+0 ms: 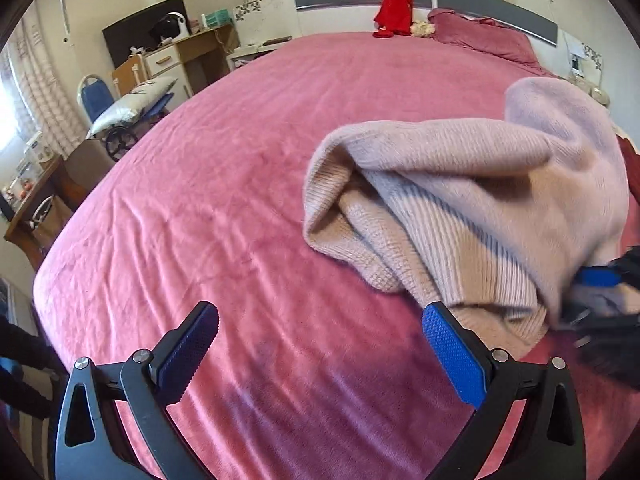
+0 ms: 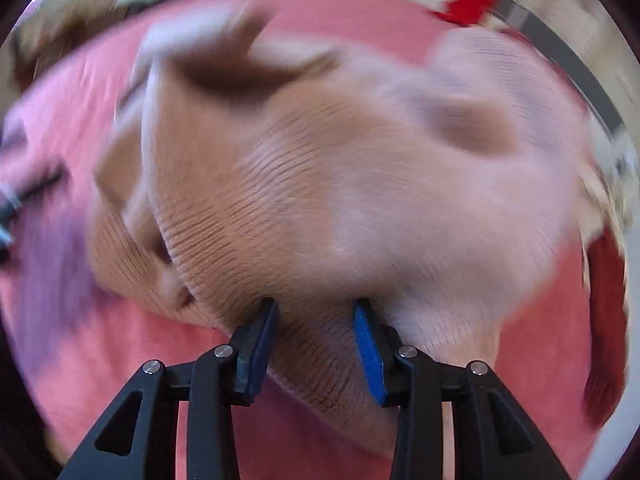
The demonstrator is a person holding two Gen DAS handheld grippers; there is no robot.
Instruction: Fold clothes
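A pale pink ribbed knit sweater [image 1: 472, 196] lies bunched on the pink bedspread [image 1: 240, 184], right of centre in the left wrist view. My left gripper [image 1: 320, 332] is open and empty above the bedspread, its right finger just touching the sweater's near edge. My right gripper [image 2: 316, 320] is shut on a thick fold of the sweater [image 2: 360, 168], which fills the blurred right wrist view. The right gripper also shows at the right edge of the left wrist view [image 1: 600, 300], holding the sweater.
A red garment [image 1: 394, 6] hangs on the headboard at the far end. A dark pink pillow [image 1: 480, 36] lies at the bed's head. A desk, drawers and a blue chair [image 1: 96, 100] stand left of the bed.
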